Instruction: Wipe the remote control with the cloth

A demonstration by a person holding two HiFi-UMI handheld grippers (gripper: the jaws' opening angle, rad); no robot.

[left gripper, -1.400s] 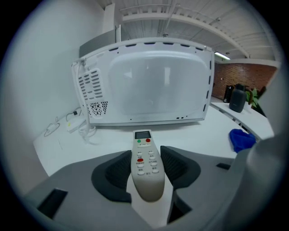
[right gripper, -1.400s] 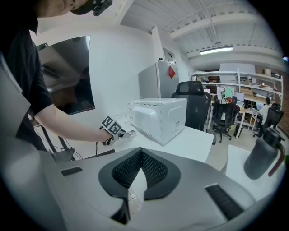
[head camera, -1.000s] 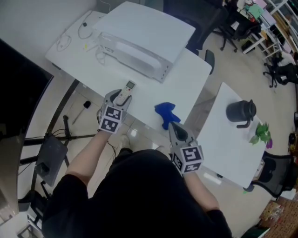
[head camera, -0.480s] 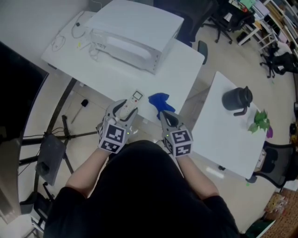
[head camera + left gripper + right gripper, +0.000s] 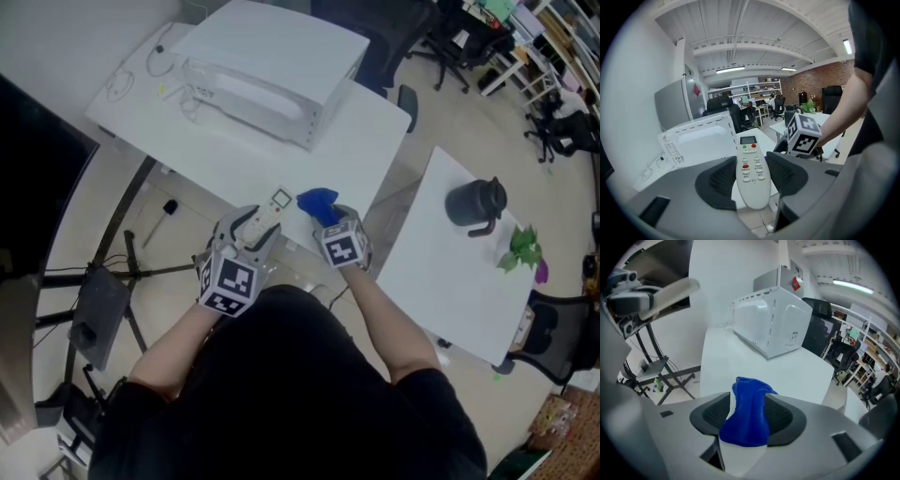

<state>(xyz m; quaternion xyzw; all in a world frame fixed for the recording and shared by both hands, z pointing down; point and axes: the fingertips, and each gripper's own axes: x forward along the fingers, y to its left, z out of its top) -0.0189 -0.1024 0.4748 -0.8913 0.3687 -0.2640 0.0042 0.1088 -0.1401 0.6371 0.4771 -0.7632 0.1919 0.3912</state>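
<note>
left gripper (image 5: 247, 224) jaws clamp the remote control (image 5: 751, 172), mid frame; right gripper (image 5: 329, 217) jaws are opening, blue cloth (image 5: 748, 414) between them beside it; wiping apparently not yet begun

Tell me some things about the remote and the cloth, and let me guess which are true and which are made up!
1. The left gripper holds the remote control between its jaws. True.
2. The cloth sits between the jaws of the right gripper. True; those jaws are opening just now.
3. The cloth is red. False: it is blue.
4. The remote control has no buttons. False: it has red, green and pale buttons, and a small screen at its far end.
</note>
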